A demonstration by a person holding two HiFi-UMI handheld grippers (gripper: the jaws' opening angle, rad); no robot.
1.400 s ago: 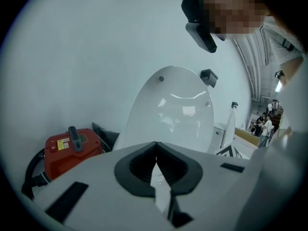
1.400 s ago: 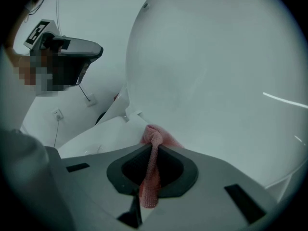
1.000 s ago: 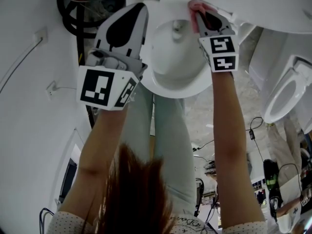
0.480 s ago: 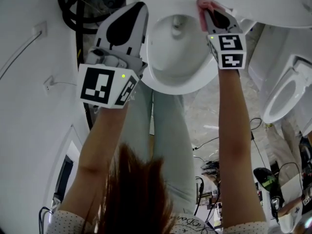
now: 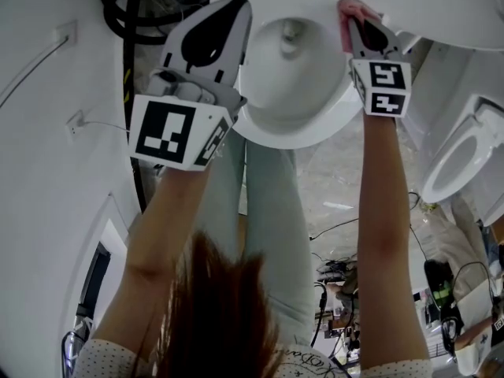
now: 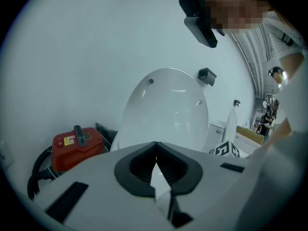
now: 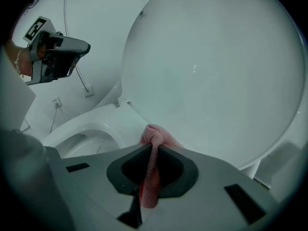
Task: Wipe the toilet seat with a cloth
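1. The cloth [image 7: 153,137] is being clenched between the jaws of the right gripper [image 7: 152,154]. A narrow strip of it is being pinched along the jaws, and a bunched knot is being pushed out just past the fingertips.
2. The cloth's long axis is being kept in line with the fingers, so the knot is being presented as the wiping end.
3. The toilet seat [image 7: 91,119] is being seen just beyond and below the right fingertips, curving away to their left. The raised lid [image 7: 216,71] is being seen rising beyond and to their right.
4. In the head view the pink wad [image 5: 347,7] is being held ahead of the right gripper [image 5: 358,24], at the back of the seat [image 5: 331,113] where it is being met by the lid. It seems to be pressed there, though contact is not being shown for certain.
5. The left gripper [image 6: 155,150] is being held with its jaws closed together on nothing. In the head view this gripper [image 5: 224,14] is being kept above the seat's other side, so the right hand is being judged the nearer one for the wipe.
6. A sweep leftward along the rim from the fingertips is being judged as the likely next move.
7. The cloth is being read as soft, nubbly and easily bunched. The seat and lid are being read as hard, glossy, smoothly rounded white surfaces. A red canister [image 6: 74,146] with a black hose is being seen beyond the left fingers, to their left.
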